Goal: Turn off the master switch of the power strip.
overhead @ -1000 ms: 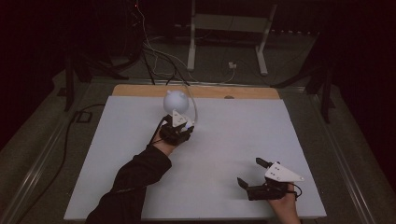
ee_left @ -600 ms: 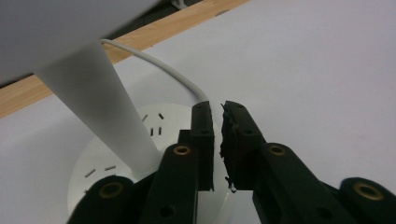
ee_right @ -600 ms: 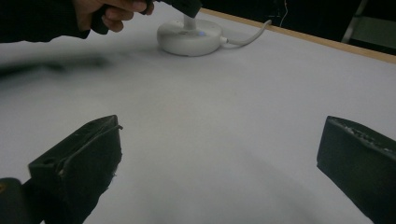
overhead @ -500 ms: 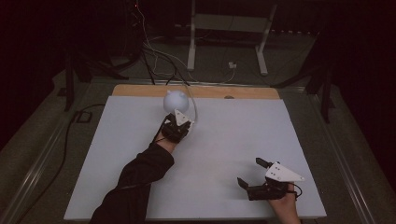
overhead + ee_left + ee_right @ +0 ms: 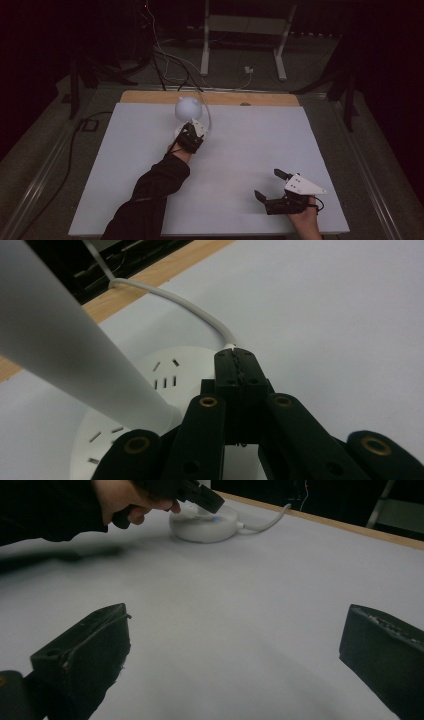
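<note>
Dark floor surrounds a table (image 5: 125, 200) covered by a pale grey sheet, with a strip of bare wood (image 5: 150, 97) along its far edge. Beyond that edge stand the white legs of a metal stand (image 5: 205, 50), and loose cables (image 5: 165, 55) lie across the floor.

Near the far edge of the table, left of its middle, sits a white lamp (image 5: 188, 107) with a round head, a sloping white stem (image 5: 75, 355) and a round base (image 5: 165, 375) marked with small slots. A white cord (image 5: 175, 297) runs from the back of the base toward the wood strip. On the side of the base a small blue light (image 5: 216, 520) glows.

The left gripper (image 5: 191, 136), held out on a dark-sleeved arm (image 5: 150, 195), sits right over the lamp base on its near side. In the left gripper view its jaws are pressed together with no gap, their tip above the base where the cord joins it; I cannot tell whether the tip touches the base.

The right gripper (image 5: 274, 186) rests well away from the lamp, at the near right corner of the table, with a grey three-cornered plate (image 5: 304, 185) on top. Its jaws stand wide apart with nothing between them but bare table, pointing toward the lamp.
</note>
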A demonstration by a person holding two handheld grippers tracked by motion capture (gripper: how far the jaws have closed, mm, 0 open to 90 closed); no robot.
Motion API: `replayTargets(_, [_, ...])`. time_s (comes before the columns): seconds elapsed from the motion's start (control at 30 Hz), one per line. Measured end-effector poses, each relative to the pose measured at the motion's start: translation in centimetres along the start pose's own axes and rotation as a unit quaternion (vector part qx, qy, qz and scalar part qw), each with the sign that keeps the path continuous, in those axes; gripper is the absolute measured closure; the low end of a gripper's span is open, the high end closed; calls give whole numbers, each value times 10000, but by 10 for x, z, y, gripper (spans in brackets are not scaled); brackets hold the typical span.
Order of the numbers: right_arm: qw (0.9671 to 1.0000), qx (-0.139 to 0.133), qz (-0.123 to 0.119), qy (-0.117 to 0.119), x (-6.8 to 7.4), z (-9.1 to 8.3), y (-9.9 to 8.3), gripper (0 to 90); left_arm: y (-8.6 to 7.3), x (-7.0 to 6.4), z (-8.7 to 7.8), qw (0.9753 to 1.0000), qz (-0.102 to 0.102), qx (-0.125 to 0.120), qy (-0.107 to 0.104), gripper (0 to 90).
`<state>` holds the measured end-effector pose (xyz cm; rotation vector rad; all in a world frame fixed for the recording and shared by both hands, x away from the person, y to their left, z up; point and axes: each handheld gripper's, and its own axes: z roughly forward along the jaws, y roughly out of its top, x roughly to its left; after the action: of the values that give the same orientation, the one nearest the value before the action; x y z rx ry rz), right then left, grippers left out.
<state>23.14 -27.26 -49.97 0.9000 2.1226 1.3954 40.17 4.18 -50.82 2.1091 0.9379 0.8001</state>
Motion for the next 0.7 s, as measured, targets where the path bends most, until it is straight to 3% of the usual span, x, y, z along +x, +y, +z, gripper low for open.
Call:
replayTargets(0.17, [10000,0,9,11,0,0,0,0,-4,-7,5,9981,494,117,357,900])
replayTargets(0.47, [10000,9,8,15,0,0,0,0,-4,-8,7,9967,715,201,335,900])
replayTargets(0.57, [10000,13,-1,10,0,0,0,0,-3,-9,7,9952,877,227,372,900])
replayTargets(0.7, [10000,19,9,12,0,0,0,0,-3,-6,7,9954,882,232,287,900])
